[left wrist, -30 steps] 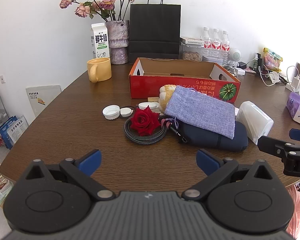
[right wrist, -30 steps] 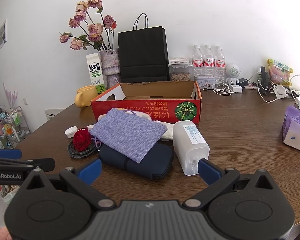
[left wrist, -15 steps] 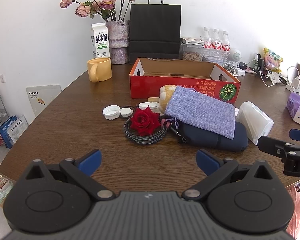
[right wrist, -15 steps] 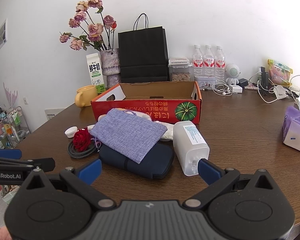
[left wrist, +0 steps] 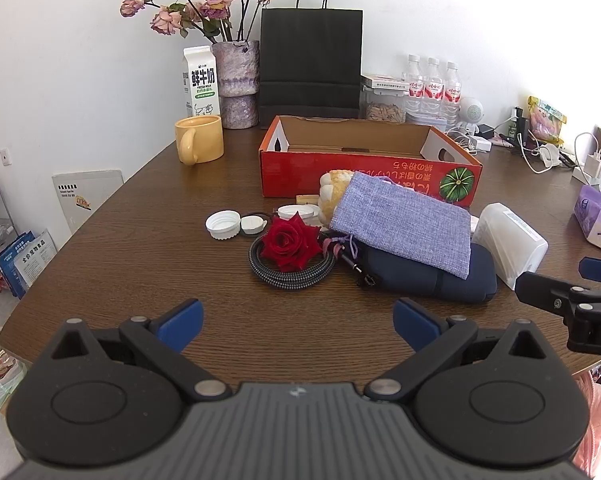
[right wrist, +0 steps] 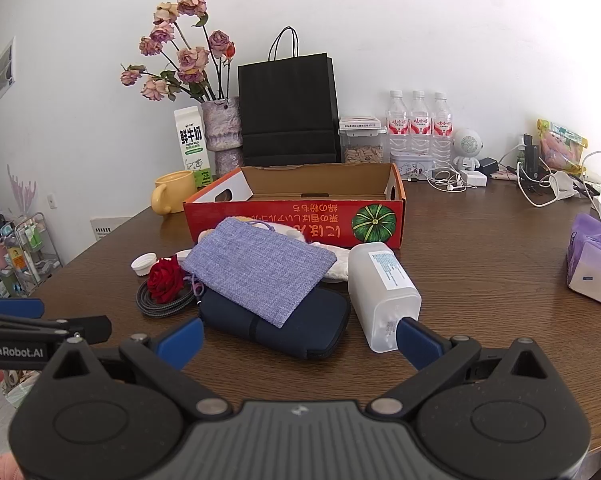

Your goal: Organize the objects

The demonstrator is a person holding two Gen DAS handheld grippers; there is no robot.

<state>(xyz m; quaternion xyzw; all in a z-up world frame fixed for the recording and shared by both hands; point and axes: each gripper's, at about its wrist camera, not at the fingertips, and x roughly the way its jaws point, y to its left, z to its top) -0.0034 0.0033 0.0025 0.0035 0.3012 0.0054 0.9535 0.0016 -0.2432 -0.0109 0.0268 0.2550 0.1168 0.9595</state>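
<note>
A: From the left wrist camera, what lies ahead?

B: The left hand-held gripper (left wrist: 298, 326) hangs over the near edge of the dark brown wooden worktop (left wrist: 140, 264), its blue-padded fingers spread wide and released, gripping nothing. Beyond it sits a red artificial rose (left wrist: 290, 242) on a coiled grey braided cable (left wrist: 284, 274). Left of the rose are a white ridged screw cap (left wrist: 222, 225) and a smaller white round lid (left wrist: 252, 224).

A: And to the right?

B: A lavender woven drawstring pouch (left wrist: 404, 226) lies across a dark navy zippered case (left wrist: 424, 276), with a translucent white plastic bottle (left wrist: 508, 240) on its side just beside them. Behind stands the open red cardboard box with a green pumpkin print (left wrist: 364, 174). The right hand-held gripper (left wrist: 580, 280) shows at the right edge; from here I cannot tell how far it is spread.

A: From the right wrist camera?

B: The right hand-held gripper (right wrist: 298, 338) is also released, fingers wide apart and holding nothing, hovering in front of the navy case (right wrist: 276, 326) and the bottle (right wrist: 382, 292), whose near end sits just past the right fingertip. The pouch (right wrist: 258, 268) overlaps the case, and the rose (right wrist: 165, 280) is left of it. The box (right wrist: 296, 220) is behind. The left hand-held gripper (right wrist: 40, 318) enters at the left edge.
</note>
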